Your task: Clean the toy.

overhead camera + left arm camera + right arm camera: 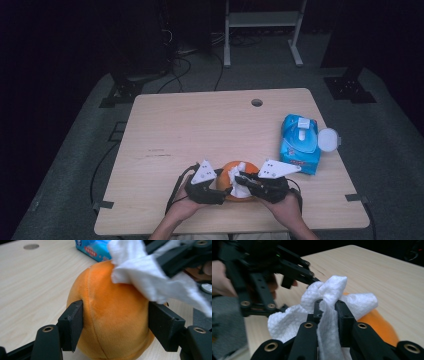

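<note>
An orange plush ball (112, 315) rests on the wooden table (200, 130) near its front edge. My left gripper (115, 322) has a pad pressed into each side of the ball, and the left pad dents the fabric. My right gripper (329, 305) is shut on a crumpled white wipe (332, 287), which lies against the top of the ball (233, 166). The wipe (140, 270) drapes over the ball's upper right side. Both grippers meet over the ball, the left gripper (226, 187) from the left and the right gripper (238, 178) from the right.
A blue pack of wet wipes (300, 142) lies to the right of the ball with its white round lid (328, 139) flipped open. A cable hole (256, 102) sits at the table's far side. Cables and a metal rack stand on the dark floor beyond.
</note>
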`<control>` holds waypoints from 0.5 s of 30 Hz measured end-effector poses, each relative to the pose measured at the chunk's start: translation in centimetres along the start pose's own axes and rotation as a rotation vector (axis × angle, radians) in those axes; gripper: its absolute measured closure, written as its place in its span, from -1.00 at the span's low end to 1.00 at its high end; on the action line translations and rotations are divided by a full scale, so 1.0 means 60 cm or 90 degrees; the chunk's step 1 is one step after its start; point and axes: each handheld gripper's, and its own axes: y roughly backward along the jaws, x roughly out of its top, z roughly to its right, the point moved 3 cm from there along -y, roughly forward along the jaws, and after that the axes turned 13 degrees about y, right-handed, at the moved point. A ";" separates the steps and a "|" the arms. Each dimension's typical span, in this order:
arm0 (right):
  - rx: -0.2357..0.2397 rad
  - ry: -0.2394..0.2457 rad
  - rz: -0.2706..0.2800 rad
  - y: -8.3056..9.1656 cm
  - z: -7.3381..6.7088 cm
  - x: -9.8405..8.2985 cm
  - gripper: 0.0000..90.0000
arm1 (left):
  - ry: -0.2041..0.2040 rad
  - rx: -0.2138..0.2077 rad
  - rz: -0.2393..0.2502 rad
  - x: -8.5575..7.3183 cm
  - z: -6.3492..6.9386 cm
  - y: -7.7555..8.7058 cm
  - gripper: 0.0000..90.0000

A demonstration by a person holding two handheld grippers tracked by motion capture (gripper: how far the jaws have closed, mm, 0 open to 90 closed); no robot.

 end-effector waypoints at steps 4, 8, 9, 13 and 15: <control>-0.020 -0.039 -0.002 0.012 0.025 -0.016 0.77 | 0.062 0.008 -0.005 -0.005 -0.019 -0.007 -0.71; -0.017 -0.048 0.000 0.013 0.028 -0.017 0.77 | 0.108 -0.032 -0.015 -0.018 -0.023 -0.025 -0.76; -0.014 -0.049 0.000 0.011 0.026 -0.017 0.78 | 0.101 -0.031 -0.022 -0.021 -0.020 -0.028 -0.66; 0.013 -0.023 0.003 0.003 0.000 -0.003 0.78 | 0.030 -0.005 -0.008 -0.011 0.000 -0.023 -0.26; 0.019 0.013 -0.001 -0.003 -0.016 0.010 0.78 | -0.011 0.010 -0.010 -0.006 0.011 -0.020 -0.22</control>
